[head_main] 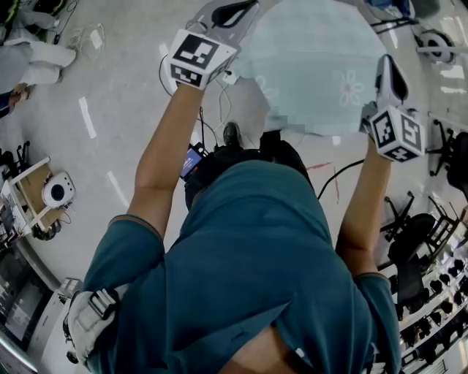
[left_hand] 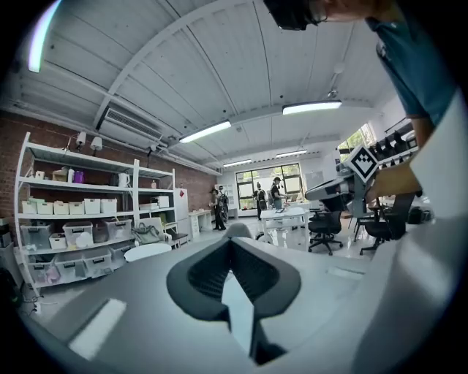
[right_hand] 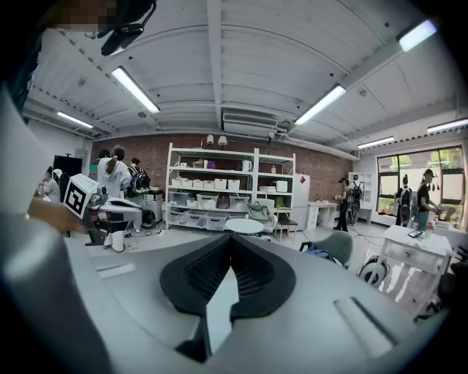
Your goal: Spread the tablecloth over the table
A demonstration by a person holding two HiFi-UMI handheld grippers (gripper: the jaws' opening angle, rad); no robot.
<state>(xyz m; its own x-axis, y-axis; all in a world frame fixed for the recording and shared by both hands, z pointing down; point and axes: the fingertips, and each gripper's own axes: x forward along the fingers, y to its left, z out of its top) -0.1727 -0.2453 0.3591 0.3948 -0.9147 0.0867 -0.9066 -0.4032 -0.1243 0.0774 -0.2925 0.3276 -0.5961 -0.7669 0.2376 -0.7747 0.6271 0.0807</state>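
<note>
Two edges pinched: left tongs (head_main: 232, 13) and right tongs (head_main: 388, 73) clamp either side of the tablecloth (head_main: 314, 66), held up in the air; we reckon the actual spreading's all ahead

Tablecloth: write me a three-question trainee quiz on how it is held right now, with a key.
1. True or false: the tablecloth lies flat on a table.
2. Which claw is shut on it? A) left only B) right only C) both
3. Fill in: its print shows a pale ____.
Key: 1 false, it is held up between the left claw and the right claw. 2 C. 3 flower.
</note>
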